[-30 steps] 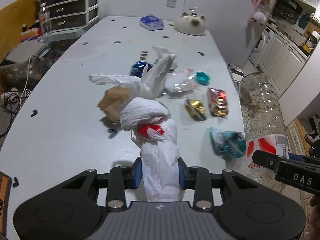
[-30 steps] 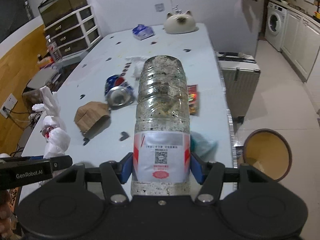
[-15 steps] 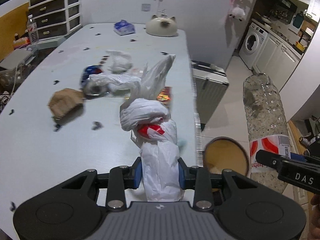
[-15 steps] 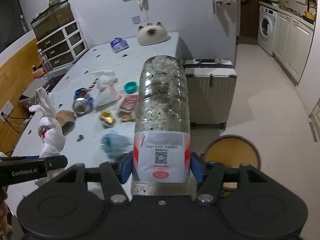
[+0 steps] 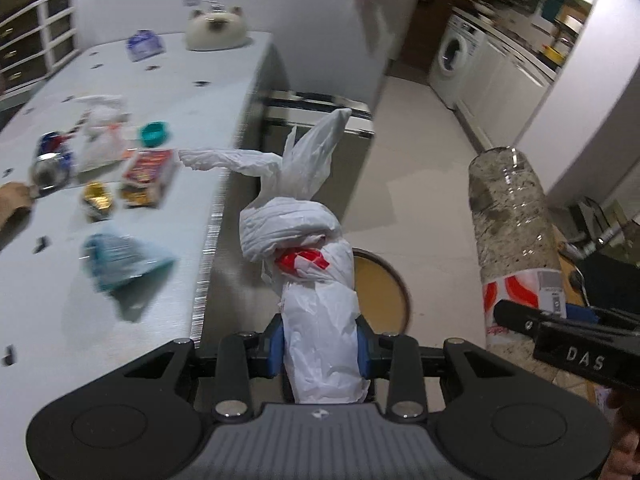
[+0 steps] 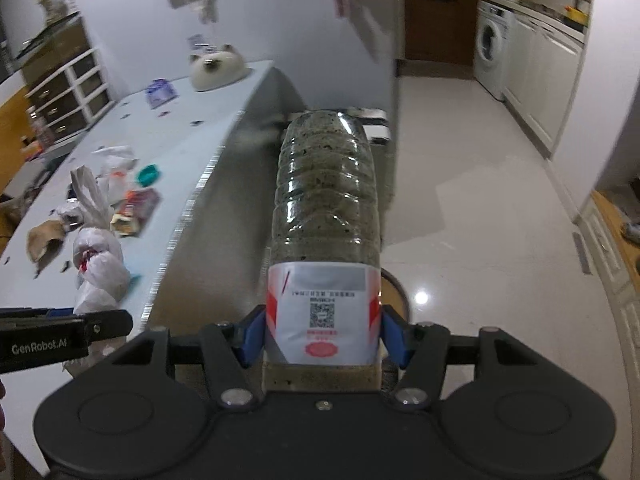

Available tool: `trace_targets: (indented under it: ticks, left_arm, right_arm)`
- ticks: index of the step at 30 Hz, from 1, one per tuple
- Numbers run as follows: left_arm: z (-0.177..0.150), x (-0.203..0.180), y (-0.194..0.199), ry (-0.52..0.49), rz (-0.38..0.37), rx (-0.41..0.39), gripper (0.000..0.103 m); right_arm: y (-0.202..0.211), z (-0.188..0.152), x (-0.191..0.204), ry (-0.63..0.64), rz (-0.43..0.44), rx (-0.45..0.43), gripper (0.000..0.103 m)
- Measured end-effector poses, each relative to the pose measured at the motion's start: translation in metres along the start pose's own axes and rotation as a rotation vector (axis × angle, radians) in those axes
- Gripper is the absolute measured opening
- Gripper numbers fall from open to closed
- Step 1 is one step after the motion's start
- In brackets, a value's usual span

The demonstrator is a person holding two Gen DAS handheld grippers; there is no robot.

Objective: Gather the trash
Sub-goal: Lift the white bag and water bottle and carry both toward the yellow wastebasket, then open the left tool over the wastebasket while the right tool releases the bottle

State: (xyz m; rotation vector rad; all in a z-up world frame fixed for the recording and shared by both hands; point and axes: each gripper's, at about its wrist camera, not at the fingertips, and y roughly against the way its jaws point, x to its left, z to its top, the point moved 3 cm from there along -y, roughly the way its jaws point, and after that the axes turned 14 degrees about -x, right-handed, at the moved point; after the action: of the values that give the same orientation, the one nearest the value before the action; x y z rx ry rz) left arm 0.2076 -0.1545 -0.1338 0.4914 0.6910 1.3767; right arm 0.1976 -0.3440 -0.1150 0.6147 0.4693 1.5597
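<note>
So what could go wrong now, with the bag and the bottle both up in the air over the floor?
The white bag is pinched only at its lower end by the left gripper, so the floppy knotted top could swing and miss the bin, which is half hidden behind it. The dirty plastic bottle sticks far out of the right gripper, gripped near one end, so it could tip or slip onto the shiny floor.

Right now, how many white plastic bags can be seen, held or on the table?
2. One knotted white bag is clamped in the left tongs, past the table edge. One white bag lies on the table beside the teal cap. Others may be hidden.
</note>
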Motion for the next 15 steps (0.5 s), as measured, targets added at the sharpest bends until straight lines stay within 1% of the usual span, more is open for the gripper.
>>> trace_targets:
  ticks: [3, 7, 11, 15]
  left_arm:
    - [-0.002, -0.021, -0.018, -0.008, -0.036, 0.024, 0.036]
    - [-0.005, -0.039, -0.043, -0.013, -0.066, 0.064, 0.036]
    - [-0.015, -0.052, -0.072, -0.012, -0.087, 0.127, 0.036]
    - [-0.028, -0.055, -0.105, 0.0, -0.109, 0.206, 0.036]
  right_arm:
    - [-0.007, -0.006, -0.022, -0.02, -0.025, 0.027, 0.061]
    - [-0.023, -0.013, -0.043, -0.041, -0.044, 0.065, 0.061]
    - [-0.042, -0.024, -0.057, -0.068, -0.047, 0.113, 0.061]
    - [-0.069, -0.037, -0.063, -0.077, -0.054, 0.188, 0.061]
